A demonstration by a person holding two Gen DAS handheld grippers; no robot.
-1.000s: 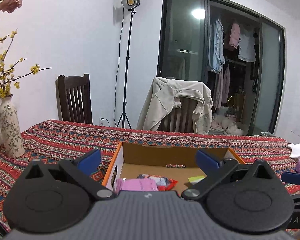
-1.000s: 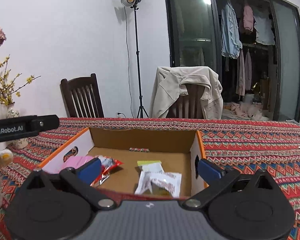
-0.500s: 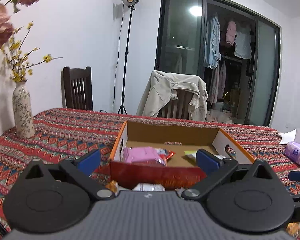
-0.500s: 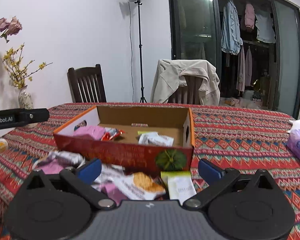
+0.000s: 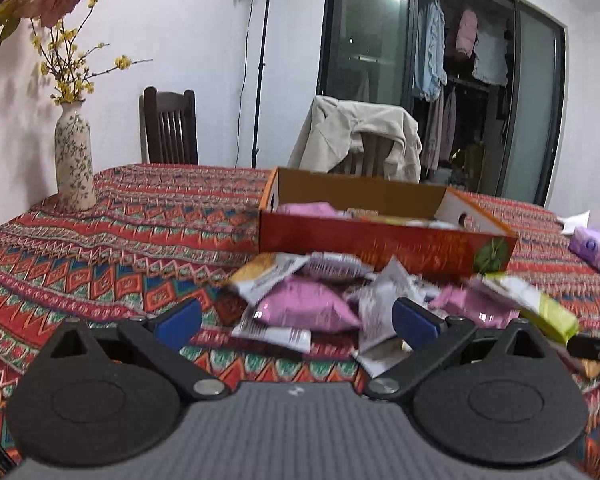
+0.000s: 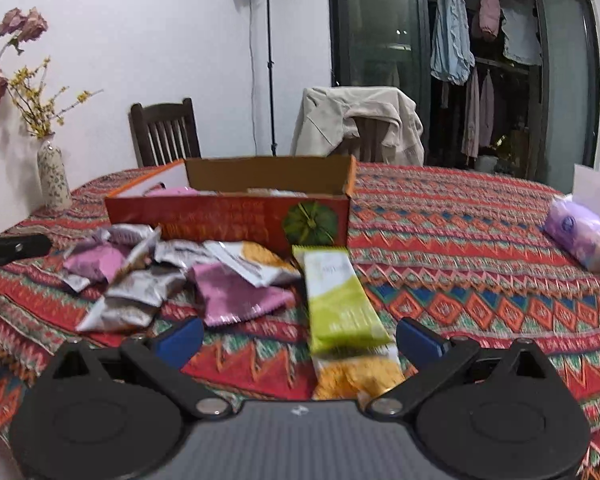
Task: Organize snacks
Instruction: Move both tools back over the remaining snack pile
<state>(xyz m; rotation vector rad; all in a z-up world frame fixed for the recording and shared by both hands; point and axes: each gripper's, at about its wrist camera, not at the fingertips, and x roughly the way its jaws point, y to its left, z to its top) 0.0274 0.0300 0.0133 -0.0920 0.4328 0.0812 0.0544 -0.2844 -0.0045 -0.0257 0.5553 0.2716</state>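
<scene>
Nearer the table's front edge than before, both tongs, left tongs (image 5: 296,320) and right tongs (image 6: 300,334), spread and empty, above loose snack packets (image 6: 236,296) before the box (image 6: 228,220).

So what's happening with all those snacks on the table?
A person is tidying snacks with two hand-held claws. A pile of snack packets lies loose on the patterned tablecloth, in front of the orange cardboard box, which already holds a few. Both the left claw and the right claw are open and empty, hovering low over the pile. A green packet lies between the right claw's fingers.
</scene>
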